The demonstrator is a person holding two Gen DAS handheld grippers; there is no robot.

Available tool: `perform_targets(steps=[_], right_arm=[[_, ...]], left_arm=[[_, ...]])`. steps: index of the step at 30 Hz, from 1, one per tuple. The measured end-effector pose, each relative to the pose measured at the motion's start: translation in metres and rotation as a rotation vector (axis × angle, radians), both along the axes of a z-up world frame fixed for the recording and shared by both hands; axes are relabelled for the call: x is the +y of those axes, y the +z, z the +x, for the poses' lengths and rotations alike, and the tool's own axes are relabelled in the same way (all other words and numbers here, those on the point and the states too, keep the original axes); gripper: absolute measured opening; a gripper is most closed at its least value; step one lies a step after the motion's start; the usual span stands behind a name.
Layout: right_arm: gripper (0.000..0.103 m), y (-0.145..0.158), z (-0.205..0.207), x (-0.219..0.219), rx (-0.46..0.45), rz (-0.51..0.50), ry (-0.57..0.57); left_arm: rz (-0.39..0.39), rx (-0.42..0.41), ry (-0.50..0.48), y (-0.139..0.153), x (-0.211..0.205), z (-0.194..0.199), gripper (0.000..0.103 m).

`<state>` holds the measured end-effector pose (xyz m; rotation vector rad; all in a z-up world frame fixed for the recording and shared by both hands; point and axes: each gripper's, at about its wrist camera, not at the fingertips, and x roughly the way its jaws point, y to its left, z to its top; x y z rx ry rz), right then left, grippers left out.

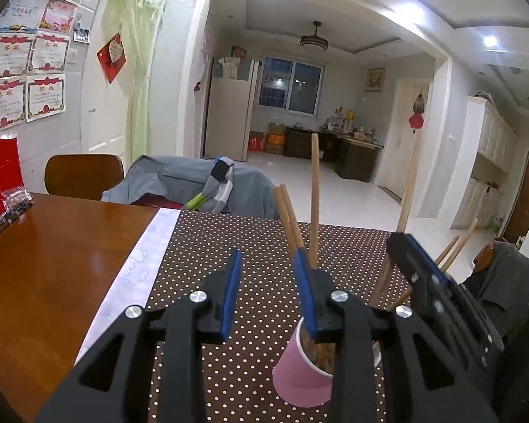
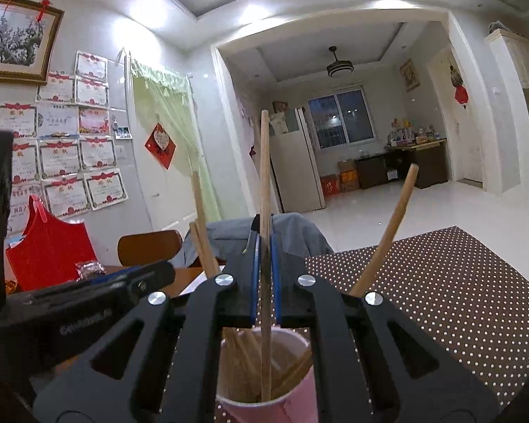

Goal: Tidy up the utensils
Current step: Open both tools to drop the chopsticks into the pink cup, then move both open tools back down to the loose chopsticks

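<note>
A pink paper cup [image 2: 275,409] stands on the polka-dot cloth with several wooden chopsticks [image 2: 388,232] leaning in it. My right gripper [image 2: 264,238] is right above the cup and shut on one upright chopstick [image 2: 264,162], whose lower end reaches down into the cup. In the left wrist view the cup [image 1: 296,377] sits under the right finger of my left gripper [image 1: 267,253]. Its blue pads [image 1: 231,292] stand apart, with only cloth showing between them. The right gripper [image 1: 405,246] appears on the right in that view, with the held chopstick [image 1: 409,183] rising above it.
The brown polka-dot cloth [image 1: 229,243] covers part of a wooden table [image 1: 53,264], with a white paper strip [image 1: 141,268] along its edge. A red bag [image 2: 49,246] and a small packet [image 1: 14,197] lie at the far left. Chairs draped with grey clothing [image 1: 180,179] stand behind the table.
</note>
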<state>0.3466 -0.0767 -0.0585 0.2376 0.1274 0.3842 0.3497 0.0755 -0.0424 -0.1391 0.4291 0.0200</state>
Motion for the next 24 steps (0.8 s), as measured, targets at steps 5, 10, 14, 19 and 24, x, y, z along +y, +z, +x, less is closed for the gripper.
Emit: perform_targets(steps=[5, 10, 14, 19, 24], right_arm=[[0.007, 0.001, -0.006, -0.001, 0.024, -0.013, -0.008], [0.020, 0.008, -0.015, -0.004, 0.022, -0.029, -0.037], [0.044, 0.013, -0.024, -0.015, 0.022, -0.014, -0.050], [0.046, 0.025, -0.042, -0.023, -0.004, -0.020, -0.061], [0.050, 0.037, -0.068, -0.034, -0.032, -0.029, -0.075]], left_arm=[[0.022, 0.002, 0.000, 0.001, -0.006, -0.003, 0.031], [0.039, -0.011, -0.010, 0.002, -0.013, -0.015, 0.038], [0.013, -0.012, -0.008, 0.006, -0.011, -0.024, 0.038], [0.009, -0.053, -0.013, 0.019, -0.013, -0.049, 0.038], [0.015, -0.078, -0.023, 0.028, -0.018, -0.077, 0.039]])
